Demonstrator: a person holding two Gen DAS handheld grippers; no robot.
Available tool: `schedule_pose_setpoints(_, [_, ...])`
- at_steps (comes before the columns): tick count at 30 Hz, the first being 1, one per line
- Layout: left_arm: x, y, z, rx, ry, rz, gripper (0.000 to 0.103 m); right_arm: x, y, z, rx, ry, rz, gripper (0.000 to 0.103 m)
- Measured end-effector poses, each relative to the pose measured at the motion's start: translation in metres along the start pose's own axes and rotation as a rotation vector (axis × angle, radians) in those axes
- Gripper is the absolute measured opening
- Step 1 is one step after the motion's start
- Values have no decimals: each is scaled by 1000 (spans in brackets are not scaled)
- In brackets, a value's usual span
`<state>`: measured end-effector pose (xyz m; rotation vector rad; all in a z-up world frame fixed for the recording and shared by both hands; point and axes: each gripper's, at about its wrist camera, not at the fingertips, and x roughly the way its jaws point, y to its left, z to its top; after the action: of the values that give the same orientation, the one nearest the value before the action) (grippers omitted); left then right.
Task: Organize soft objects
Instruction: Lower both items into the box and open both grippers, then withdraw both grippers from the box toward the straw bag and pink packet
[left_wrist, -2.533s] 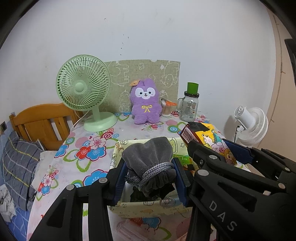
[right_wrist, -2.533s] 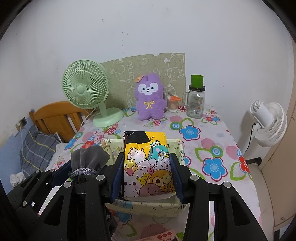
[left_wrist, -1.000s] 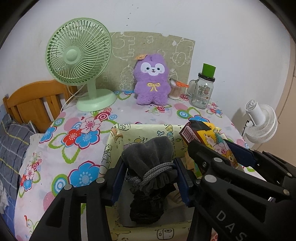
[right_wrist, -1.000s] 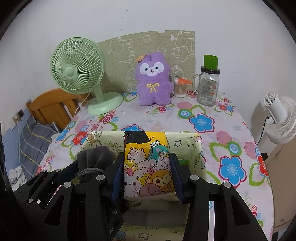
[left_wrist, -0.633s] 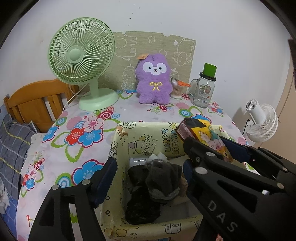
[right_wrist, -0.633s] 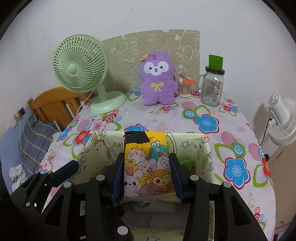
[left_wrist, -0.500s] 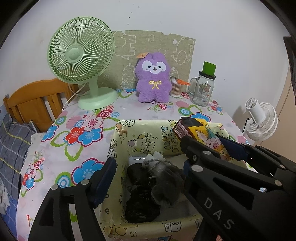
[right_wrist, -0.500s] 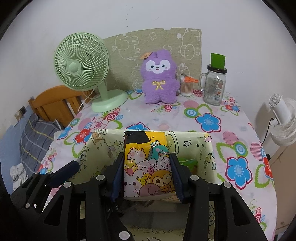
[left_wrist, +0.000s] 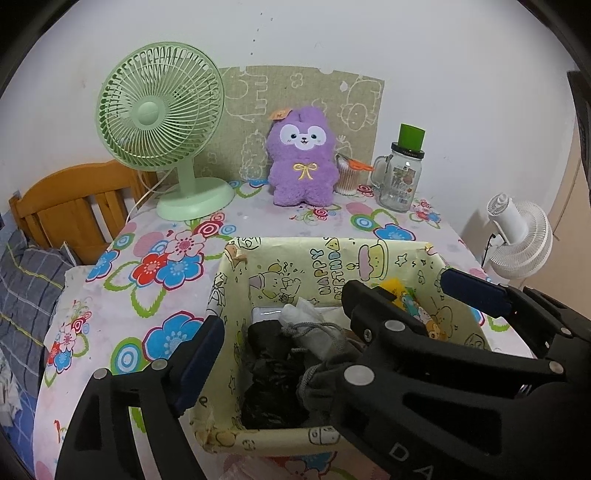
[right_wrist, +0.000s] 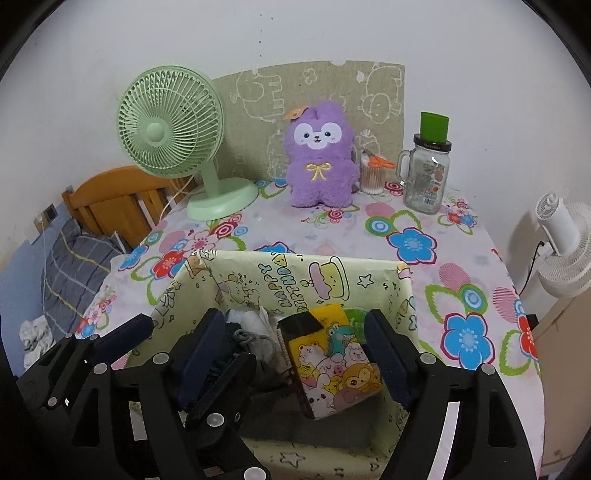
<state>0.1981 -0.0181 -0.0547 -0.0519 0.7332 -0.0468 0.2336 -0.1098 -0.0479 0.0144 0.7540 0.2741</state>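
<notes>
A pale yellow box printed with cartoon doodles holds a yellow packet covered in cartoon animals and grey and black cloth. The tablecloth shows red, blue and pink flowers on white.

My left gripper hangs over the near left part of the box, its jaws spread wide and gripping nothing, one finger outside the box's left wall and the other over its inside. My right gripper hovers over the box's near right part, its jaws also parted, nothing pinched between them. The two sit side by side above the box's near edge, the left one's inner finger just beside the right one's, both pointing toward the box's far wall.
</notes>
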Motion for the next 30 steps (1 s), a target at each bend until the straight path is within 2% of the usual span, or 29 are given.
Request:
schedule_pose_setpoints(8, [-15,-6,-6,10,-19,2,89,-17,-2,-8,10,-17,-2,87])
schedule_pose_setpoints(30, [-65,-21,-23,42,-92,-8,94,-76,-1,-29,26,-79,-31,87])
